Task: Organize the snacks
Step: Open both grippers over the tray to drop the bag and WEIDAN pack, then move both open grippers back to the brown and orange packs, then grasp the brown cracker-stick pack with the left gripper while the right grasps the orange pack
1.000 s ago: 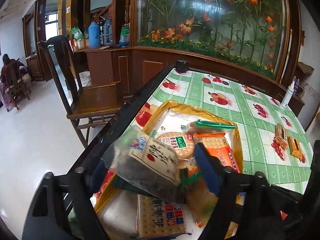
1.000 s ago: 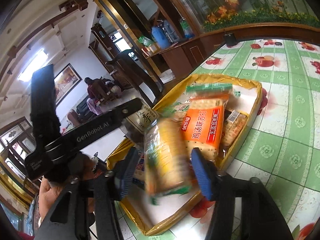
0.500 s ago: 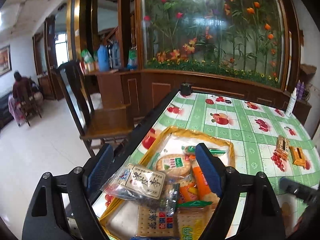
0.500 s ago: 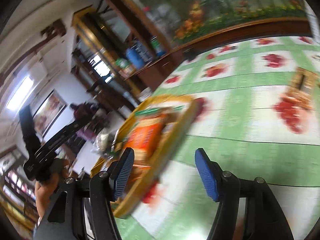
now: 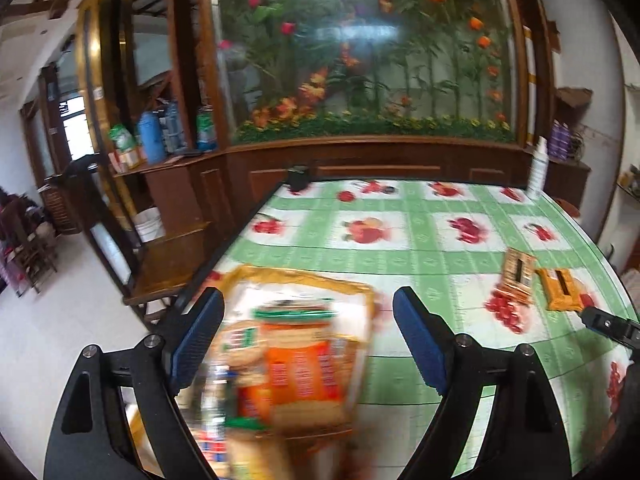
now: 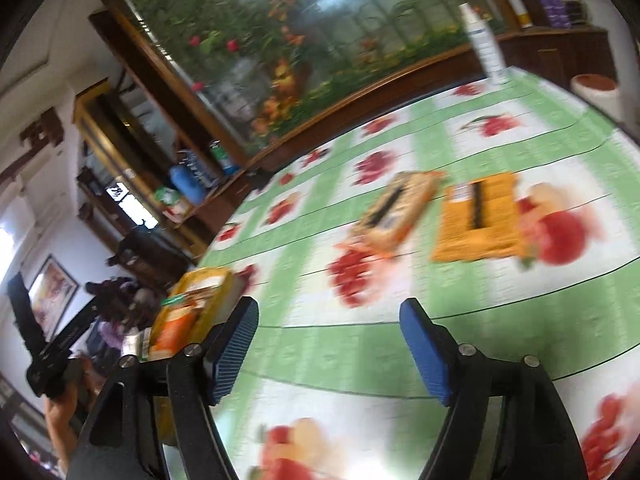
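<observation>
A yellow tray [image 5: 304,278] full of snack packets sits at the table's left edge, with an orange cracker pack [image 5: 298,364] on top. My left gripper [image 5: 310,340] hovers open above it, nothing between its pads. Two loose packets lie on the green fruit-print cloth: a brown one [image 6: 394,210] and an orange one [image 6: 478,216], also seen as the brown packet [image 5: 518,276] and the orange packet [image 5: 560,290]. My right gripper [image 6: 330,348] points at them from a short way off. Its jaws are opening and hold nothing. The tray [image 6: 208,284] lies to its left.
A white spray bottle [image 5: 536,168] stands at the table's far right edge, with a white pot [image 6: 596,88] just beyond. A small black object [image 5: 298,178] sits at the far left corner. A wooden chair [image 5: 168,256] stands left of the table. A wooden flower-panel cabinet backs it.
The left gripper has pulled back and up from the tray, leaving a clear bag there. The right gripper dropped a cracker pack in the tray, swung right toward the two loose packets, and widened.
</observation>
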`<state>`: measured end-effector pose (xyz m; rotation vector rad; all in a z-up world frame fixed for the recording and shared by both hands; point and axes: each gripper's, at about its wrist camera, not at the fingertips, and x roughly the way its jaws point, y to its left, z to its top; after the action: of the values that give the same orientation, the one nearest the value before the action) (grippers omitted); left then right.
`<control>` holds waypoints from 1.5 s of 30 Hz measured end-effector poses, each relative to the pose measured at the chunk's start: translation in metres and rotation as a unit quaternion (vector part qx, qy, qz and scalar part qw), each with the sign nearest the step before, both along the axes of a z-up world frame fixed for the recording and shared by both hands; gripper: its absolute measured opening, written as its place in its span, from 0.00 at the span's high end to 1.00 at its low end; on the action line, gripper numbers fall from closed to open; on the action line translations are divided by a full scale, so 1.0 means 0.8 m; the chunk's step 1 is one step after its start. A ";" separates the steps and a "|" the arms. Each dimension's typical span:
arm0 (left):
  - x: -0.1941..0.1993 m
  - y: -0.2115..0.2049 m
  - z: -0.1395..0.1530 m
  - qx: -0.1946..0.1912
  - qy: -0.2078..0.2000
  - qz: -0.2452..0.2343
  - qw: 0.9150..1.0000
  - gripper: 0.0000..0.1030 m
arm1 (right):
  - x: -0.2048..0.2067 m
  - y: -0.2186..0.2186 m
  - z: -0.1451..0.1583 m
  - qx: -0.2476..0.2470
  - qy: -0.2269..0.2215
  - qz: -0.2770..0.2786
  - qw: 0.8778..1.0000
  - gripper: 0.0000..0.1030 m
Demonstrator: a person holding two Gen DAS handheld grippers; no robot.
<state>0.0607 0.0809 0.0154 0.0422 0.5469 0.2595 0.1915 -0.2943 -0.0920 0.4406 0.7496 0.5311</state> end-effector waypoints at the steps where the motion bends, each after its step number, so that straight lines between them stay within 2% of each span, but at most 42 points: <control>1: 0.009 -0.011 -0.003 0.000 0.005 -0.010 1.000 0.15 | 0.000 -0.004 -0.001 -0.007 0.000 -0.005 1.000 0.26; 5: 0.040 -0.054 -0.014 0.001 0.028 -0.049 0.998 0.15 | 0.008 -0.025 0.000 -0.057 -0.006 -0.028 0.998 0.22; 8: 0.073 -0.095 -0.025 -0.001 0.049 -0.086 0.995 0.15 | 0.020 -0.035 -0.002 -0.114 -0.011 -0.051 0.992 0.20; 10: 0.090 -0.117 -0.033 -0.004 0.062 -0.102 0.993 0.16 | 0.035 -0.034 -0.004 -0.149 -0.004 -0.075 0.986 0.17; 15: 0.135 -0.169 -0.056 -0.006 0.094 -0.143 0.985 0.16 | 0.084 -0.021 -0.018 -0.228 0.021 -0.108 0.967 0.17; 20: 0.176 -0.200 -0.072 -0.011 0.109 -0.166 0.980 0.16 | 0.114 -0.009 -0.038 -0.271 0.039 -0.120 0.954 0.17; 22: 0.188 -0.210 -0.078 -0.008 0.116 -0.174 0.978 0.16 | 0.119 -0.011 -0.040 -0.272 0.039 -0.126 0.953 0.09; 25: 0.205 -0.228 -0.086 -0.004 0.127 -0.191 0.973 0.16 | 0.126 -0.012 -0.042 -0.280 0.035 -0.125 0.951 0.08; 28: 0.216 -0.240 -0.091 0.001 0.128 -0.205 0.970 0.15 | 0.131 -0.017 -0.044 -0.265 0.042 -0.115 0.956 0.09; 32: 0.234 -0.250 -0.098 -0.005 0.138 -0.223 0.965 0.15 | 0.137 -0.020 -0.046 -0.235 0.059 -0.109 0.964 0.05; 34: 0.241 -0.254 -0.104 -0.004 0.148 -0.230 0.962 0.15 | 0.141 -0.014 -0.048 -0.242 0.061 -0.108 0.962 0.01; 36: 0.248 -0.257 -0.111 0.001 0.158 -0.230 0.960 0.15 | 0.143 -0.006 -0.047 -0.251 0.056 -0.103 0.961 0.01; 40: 0.257 -0.267 -0.126 0.017 0.179 -0.233 0.956 0.15 | 0.147 0.007 -0.053 -0.283 0.062 -0.085 0.953 0.06; 41: 0.258 -0.269 -0.129 0.017 0.182 -0.233 0.955 0.15 | 0.145 0.008 -0.053 -0.298 0.060 -0.083 0.949 0.10; 42: 0.259 -0.269 -0.130 0.012 0.183 -0.232 0.955 0.15 | 0.145 0.007 -0.054 -0.313 0.062 -0.084 0.944 0.25; 43: 0.261 -0.269 -0.132 0.011 0.187 -0.230 0.955 0.15 | 0.144 0.001 -0.052 -0.312 0.058 -0.086 0.944 0.30; 45: 0.265 -0.271 -0.140 0.018 0.196 -0.227 0.954 0.15 | 0.143 -0.011 -0.051 -0.318 0.064 -0.090 0.942 0.31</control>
<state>0.2724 -0.1361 -0.0964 0.2557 0.9091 -0.1964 0.3059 -0.3033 -0.1326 -0.0637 0.9456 0.0683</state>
